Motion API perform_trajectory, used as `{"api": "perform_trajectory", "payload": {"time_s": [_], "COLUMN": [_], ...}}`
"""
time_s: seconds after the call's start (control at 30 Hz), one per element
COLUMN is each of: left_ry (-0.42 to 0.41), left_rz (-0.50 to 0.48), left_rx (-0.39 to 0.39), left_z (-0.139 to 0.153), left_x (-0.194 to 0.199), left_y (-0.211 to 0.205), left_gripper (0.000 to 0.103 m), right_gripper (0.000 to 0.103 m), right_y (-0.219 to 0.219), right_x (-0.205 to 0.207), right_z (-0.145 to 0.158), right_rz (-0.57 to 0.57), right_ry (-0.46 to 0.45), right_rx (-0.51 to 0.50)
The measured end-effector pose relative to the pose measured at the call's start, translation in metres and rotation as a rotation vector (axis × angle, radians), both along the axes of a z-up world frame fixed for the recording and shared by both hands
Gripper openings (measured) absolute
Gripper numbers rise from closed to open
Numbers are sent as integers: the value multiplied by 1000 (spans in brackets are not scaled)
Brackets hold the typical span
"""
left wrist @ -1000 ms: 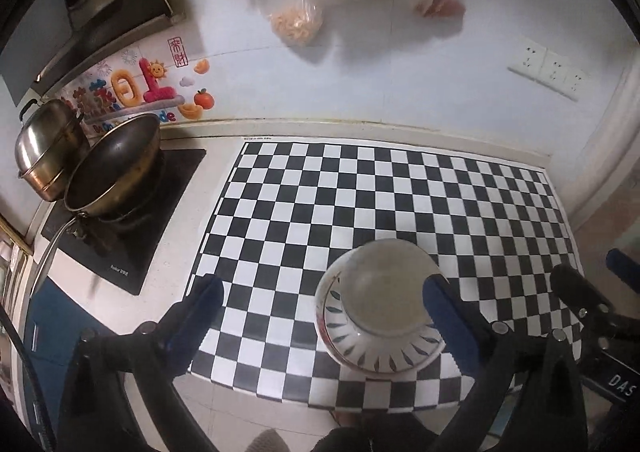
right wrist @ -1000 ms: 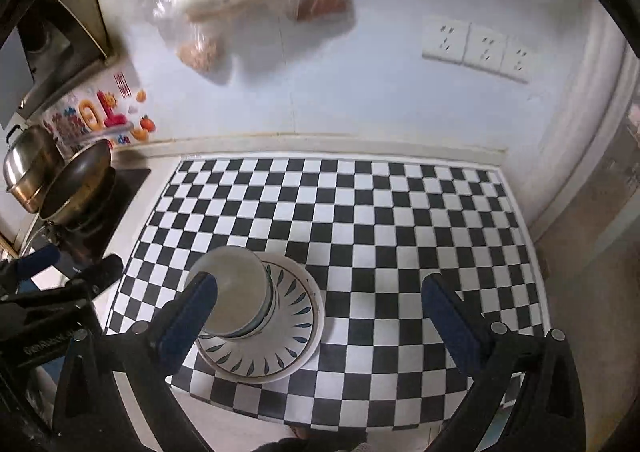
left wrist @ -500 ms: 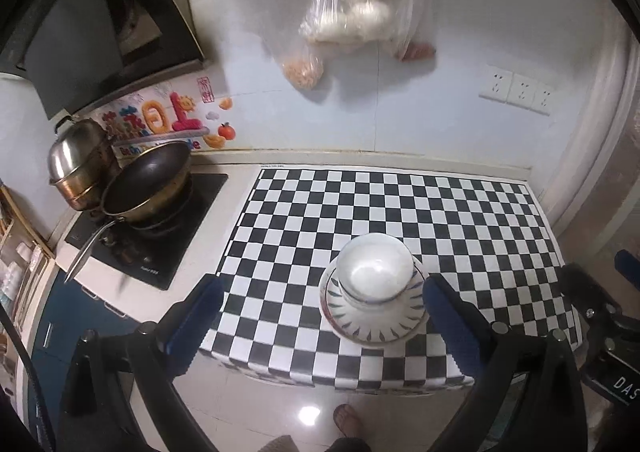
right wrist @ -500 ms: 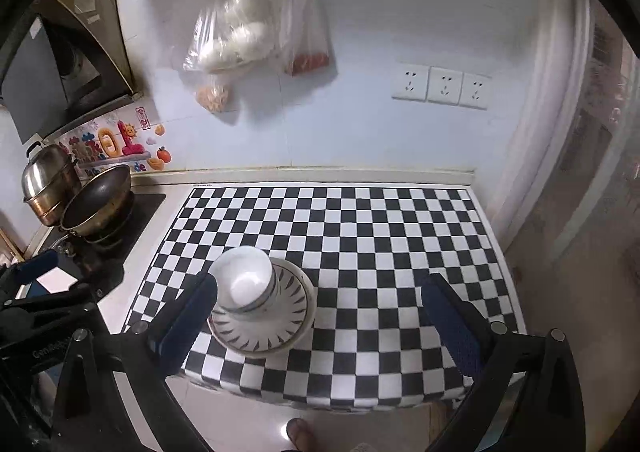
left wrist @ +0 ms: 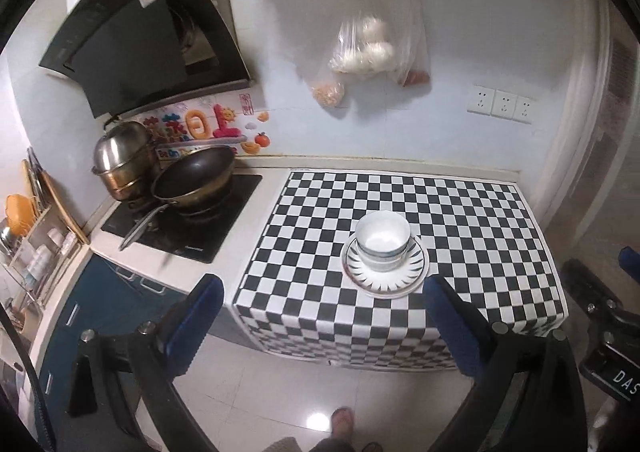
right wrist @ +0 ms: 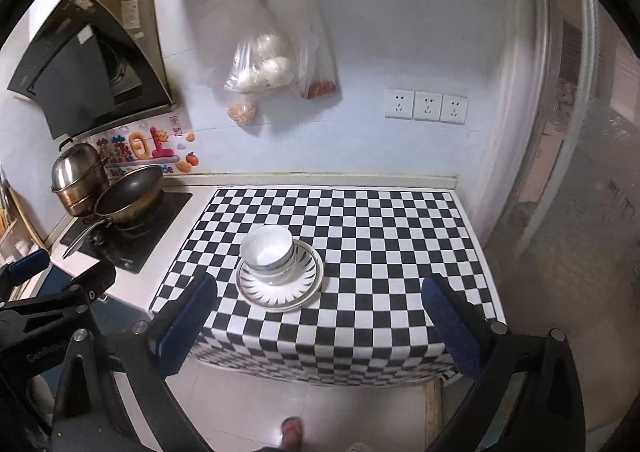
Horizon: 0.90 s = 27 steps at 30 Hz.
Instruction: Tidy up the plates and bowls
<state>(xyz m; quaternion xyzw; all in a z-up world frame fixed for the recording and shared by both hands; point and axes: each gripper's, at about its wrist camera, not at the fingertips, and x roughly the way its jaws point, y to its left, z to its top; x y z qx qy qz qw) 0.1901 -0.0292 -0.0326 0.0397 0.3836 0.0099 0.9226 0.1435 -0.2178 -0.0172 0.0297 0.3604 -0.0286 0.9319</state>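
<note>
A white bowl (left wrist: 383, 239) with a striped outside sits nested on another bowl, on a white plate (left wrist: 408, 277) with dark leaf marks, on the checkered cloth near its front edge. The stack also shows in the right wrist view: bowl (right wrist: 268, 250), plate (right wrist: 304, 284). My left gripper (left wrist: 320, 312) is open and empty, held well back from the counter over the floor. My right gripper (right wrist: 320, 312) is open and empty too, also back from the counter edge. Each gripper shows at the edge of the other's view.
A black-and-white checkered cloth (left wrist: 460, 212) covers the counter. A dark wok (left wrist: 192, 180) and a steel pot (left wrist: 120, 156) stand on the hob at left. Plastic bags (left wrist: 368, 48) hang on the wall. A dish rack (left wrist: 28, 244) is far left. A person's foot (left wrist: 342, 420) is on the floor.
Both grippers have pulled back and up from the counter, so the bowl and plate stack looks smaller and farther. The stack has not moved.
</note>
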Motion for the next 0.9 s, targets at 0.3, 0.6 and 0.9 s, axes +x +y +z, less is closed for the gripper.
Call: {"api": "perform_trajectory", "payload": {"time_s": [0.3,0.6,0.9], "left_ry": [-67,-60,-86], "left_rz": [-10,-75,-90], "left_rx": [-15,-32,-23], "left_z": [31,33,37], "left_x": [-66,-95,-112], "left_y": [28,50,68], "left_gripper": [102,102,102], "right_gripper": [103,103,103], "right_y": [24,55,69], "right_x": [-79,-138,-157], "right_z": [34,56,61], "right_rz": [-43,-97,-145], "right_ry": [-27,-58,-71], "right_rx": [-4,-43,-44]}}
